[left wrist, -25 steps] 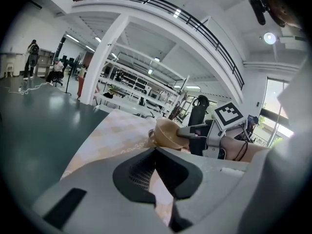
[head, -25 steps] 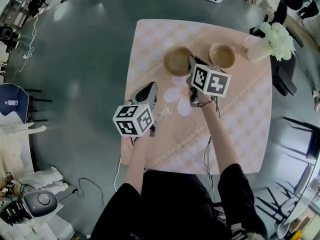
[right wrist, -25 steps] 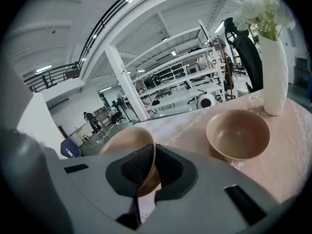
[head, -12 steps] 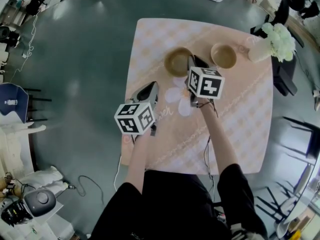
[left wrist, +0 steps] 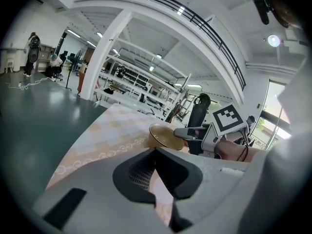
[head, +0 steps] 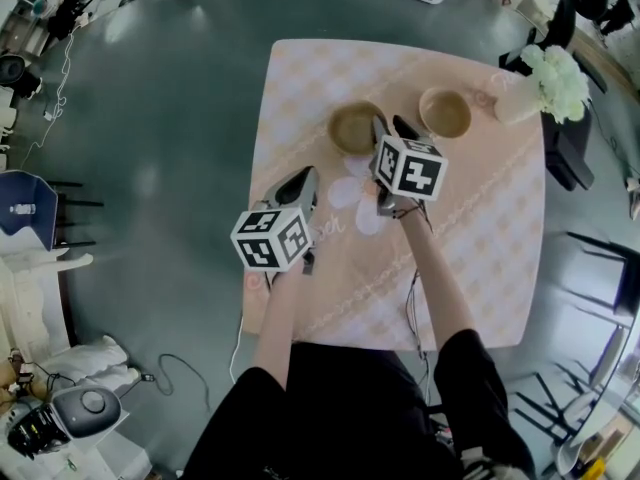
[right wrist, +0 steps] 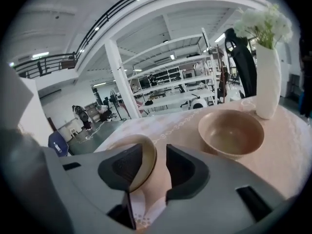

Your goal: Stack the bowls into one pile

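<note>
Two tan bowls stand side by side on the pink checked tablecloth (head: 480,228): the left bowl (head: 355,126) (right wrist: 145,156) (left wrist: 165,136) and the right bowl (head: 445,111) (right wrist: 231,133). My right gripper (head: 386,125) (right wrist: 158,157) is at the left bowl's right rim. Its jaws have just been opening and now stand open, with the rim between them close to the left jaw and a gap to the right jaw. My left gripper (head: 300,180) (left wrist: 156,152) hovers over the cloth nearer the person, jaws together at the tips, holding nothing.
A white vase (head: 518,100) (right wrist: 268,82) with white flowers stands at the table's far right corner, just beyond the right bowl. Grey floor surrounds the square table. A dark chair (head: 575,153) stands off the right edge.
The right gripper's jaws have parted around the left bowl's rim, and its marker cube shifted slightly left. The left gripper and both bowls kept their places.
</note>
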The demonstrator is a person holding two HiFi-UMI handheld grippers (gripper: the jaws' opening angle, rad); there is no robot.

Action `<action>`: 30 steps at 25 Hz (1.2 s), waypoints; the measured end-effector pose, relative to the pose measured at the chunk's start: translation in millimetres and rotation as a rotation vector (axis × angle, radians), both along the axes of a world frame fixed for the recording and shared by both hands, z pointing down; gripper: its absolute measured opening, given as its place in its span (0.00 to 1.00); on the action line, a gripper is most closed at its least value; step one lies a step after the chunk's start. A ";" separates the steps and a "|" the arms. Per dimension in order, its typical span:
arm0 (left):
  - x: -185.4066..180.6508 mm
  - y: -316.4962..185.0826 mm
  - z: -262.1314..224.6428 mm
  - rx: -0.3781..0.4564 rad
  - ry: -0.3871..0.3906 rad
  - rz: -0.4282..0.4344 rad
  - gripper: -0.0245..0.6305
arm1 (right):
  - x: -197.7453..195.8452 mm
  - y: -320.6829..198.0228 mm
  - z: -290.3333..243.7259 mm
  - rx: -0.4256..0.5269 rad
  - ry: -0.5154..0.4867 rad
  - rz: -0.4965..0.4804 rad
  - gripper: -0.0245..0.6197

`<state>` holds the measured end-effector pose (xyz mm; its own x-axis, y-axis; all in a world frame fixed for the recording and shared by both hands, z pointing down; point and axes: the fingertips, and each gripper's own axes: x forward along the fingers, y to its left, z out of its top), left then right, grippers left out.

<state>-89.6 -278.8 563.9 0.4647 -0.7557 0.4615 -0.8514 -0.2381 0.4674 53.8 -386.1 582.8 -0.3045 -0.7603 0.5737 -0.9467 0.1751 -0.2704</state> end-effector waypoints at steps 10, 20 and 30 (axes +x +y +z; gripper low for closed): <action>4.3 0.8 -0.9 -0.005 0.004 0.016 0.03 | -7.1 5.5 18.3 -0.156 -0.215 0.067 0.19; 14.6 -4.4 -4.2 0.016 0.005 0.060 0.03 | -0.9 4.8 22.5 -0.202 -0.227 0.122 0.08; 20.3 -10.7 -12.1 0.055 0.010 0.099 0.03 | 13.7 10.1 7.2 -0.179 -0.261 0.170 0.07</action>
<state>-69.2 -289.5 551.8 0.5426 -0.7300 0.4156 -0.8177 -0.3458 0.4602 67.4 -376.0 589.9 -0.3358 -0.7074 0.6220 -0.8533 -0.0511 -0.5189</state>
